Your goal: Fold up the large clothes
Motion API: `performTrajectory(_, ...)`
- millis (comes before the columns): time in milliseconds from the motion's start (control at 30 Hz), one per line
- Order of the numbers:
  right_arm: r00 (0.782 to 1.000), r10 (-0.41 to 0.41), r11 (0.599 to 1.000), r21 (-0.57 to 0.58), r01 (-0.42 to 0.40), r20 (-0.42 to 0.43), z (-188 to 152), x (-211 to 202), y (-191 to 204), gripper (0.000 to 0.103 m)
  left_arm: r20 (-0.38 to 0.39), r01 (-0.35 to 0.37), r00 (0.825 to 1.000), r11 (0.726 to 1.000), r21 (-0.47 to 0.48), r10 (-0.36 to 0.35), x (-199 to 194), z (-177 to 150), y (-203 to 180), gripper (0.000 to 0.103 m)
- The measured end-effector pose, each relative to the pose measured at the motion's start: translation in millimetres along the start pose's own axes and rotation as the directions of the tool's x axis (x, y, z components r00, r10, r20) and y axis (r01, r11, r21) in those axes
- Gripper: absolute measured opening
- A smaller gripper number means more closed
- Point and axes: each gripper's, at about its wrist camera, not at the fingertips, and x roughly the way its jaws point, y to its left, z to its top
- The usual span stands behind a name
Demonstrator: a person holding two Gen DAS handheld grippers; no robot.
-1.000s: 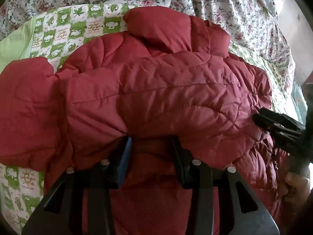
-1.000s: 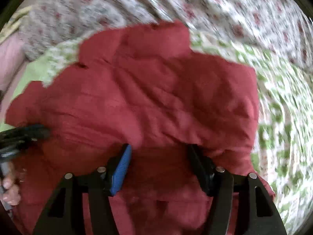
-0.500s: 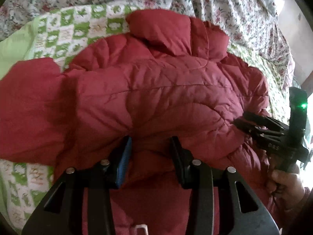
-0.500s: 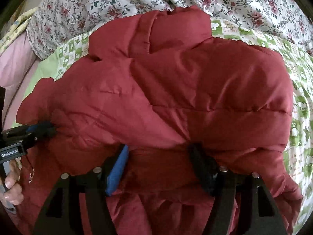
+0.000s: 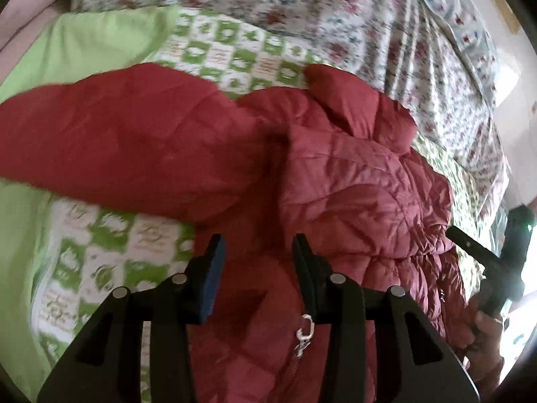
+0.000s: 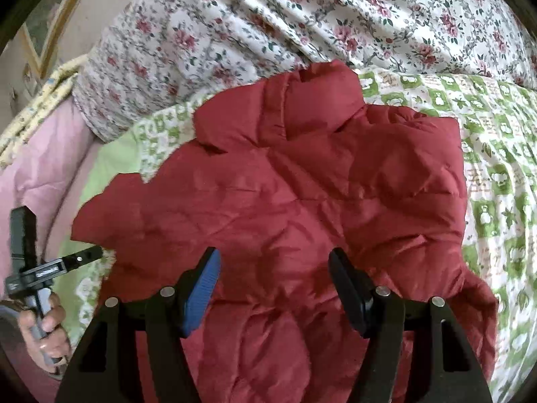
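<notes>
A red quilted jacket (image 6: pixel 285 208) lies spread on a green-and-white patterned quilt (image 6: pixel 496 154), filling the space ahead of and between the jaws of the right gripper (image 6: pixel 273 262), which stand wide apart with nothing between them. The left wrist view alone shows one sleeve (image 5: pixel 117 141) stretched out beyond the left jaw, and a metal zipper pull (image 5: pixel 304 332) beside the right jaw of the left gripper (image 5: pixel 256 245), whose jaws stand moderately apart, gripping nothing. The right wrist view alone shows the collar (image 6: pixel 308 100) at the far end, against a floral sheet (image 6: pixel 302 13), with a pink blanket (image 6: pixel 43 168) to the left.
</notes>
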Motion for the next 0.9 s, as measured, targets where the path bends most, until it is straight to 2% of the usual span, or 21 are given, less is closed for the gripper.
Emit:
performTrajectory(200, 1.0, 0.023, 1.0, -0.005, -0.023, 0.006, -8, -15, 8, 0.069, 0.006, -0.016, 1.0, 0.995, -0.097, 0.017, -9, -11, 37, 0.042)
performTrajectory(400, 0.998, 0.062, 0.998, -0.007, -0.062, 0.019, -18, -27, 13, 0.069, 0.046, -0.042, 0.998, 0.971, -0.234, 0.054, -25, -20, 89, 0.047)
performTrajectory(533, 0.997, 0.08, 0.997, -0.012, -0.08, 0.01, -24, -31, 17, 0.069, 0.095, -0.03, 0.993, 0.931, -0.364, 0.069, -32, -19, 135, 0.047)
performTrajectory(667, 0.996, 0.085, 0.996, -0.031, -0.085, 0.001, -29, -36, 22, 0.069, 0.128, -0.006, 0.989, 0.892, -0.452, 0.072, -29, -10, 174, 0.048)
performTrajectory(900, 0.995, 0.097, 0.995, -0.031, -0.097, 0.006, -34, -40, 26, 0.069, 0.167, 0.063, 0.985, 0.794, -0.605, 0.049, -8, 8, 231, 0.049)
